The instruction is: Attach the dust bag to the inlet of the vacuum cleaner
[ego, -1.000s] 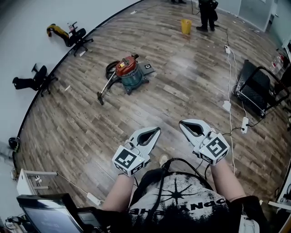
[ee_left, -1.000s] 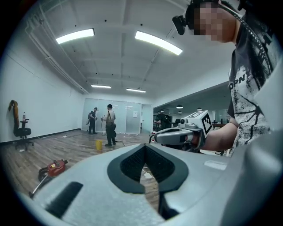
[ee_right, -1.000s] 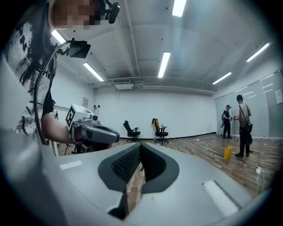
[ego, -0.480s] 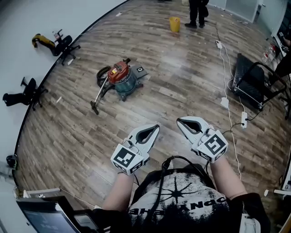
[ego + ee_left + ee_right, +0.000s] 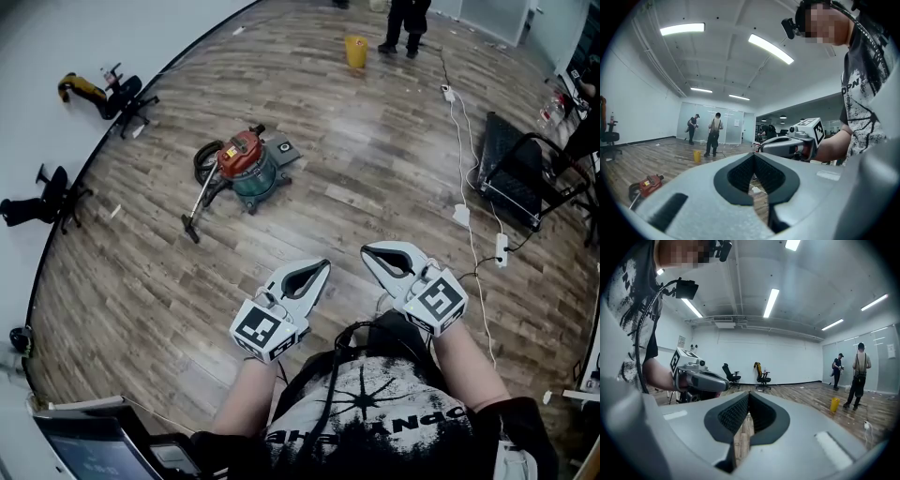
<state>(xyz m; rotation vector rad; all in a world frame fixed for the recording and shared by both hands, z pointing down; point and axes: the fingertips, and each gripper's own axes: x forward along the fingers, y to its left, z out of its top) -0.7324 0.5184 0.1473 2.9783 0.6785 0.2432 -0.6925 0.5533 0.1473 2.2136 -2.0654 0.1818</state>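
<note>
The vacuum cleaner (image 5: 242, 162), a teal drum with a red top, stands on the wood floor well ahead of me, its hose and floor nozzle (image 5: 191, 225) trailing to the left. Its red top also shows low at the left of the left gripper view (image 5: 647, 184). No dust bag is visible. My left gripper (image 5: 324, 266) is held level in front of my chest, shut and empty. Beside it my right gripper (image 5: 365, 250) is also shut with nothing in it. Both are far short of the vacuum cleaner.
Two office chairs (image 5: 120, 92) (image 5: 42, 202) stand by the curved white wall at the left. A yellow bucket (image 5: 355, 51) and a person (image 5: 401, 21) are at the far end. White cables with power strips (image 5: 501, 249) run along the right, beside a black frame (image 5: 521, 178).
The whole floor has slid down and left in the head view: the vacuum cleaner sits lower and nearer than a second ago. Both grippers stay shut in front of me.
</note>
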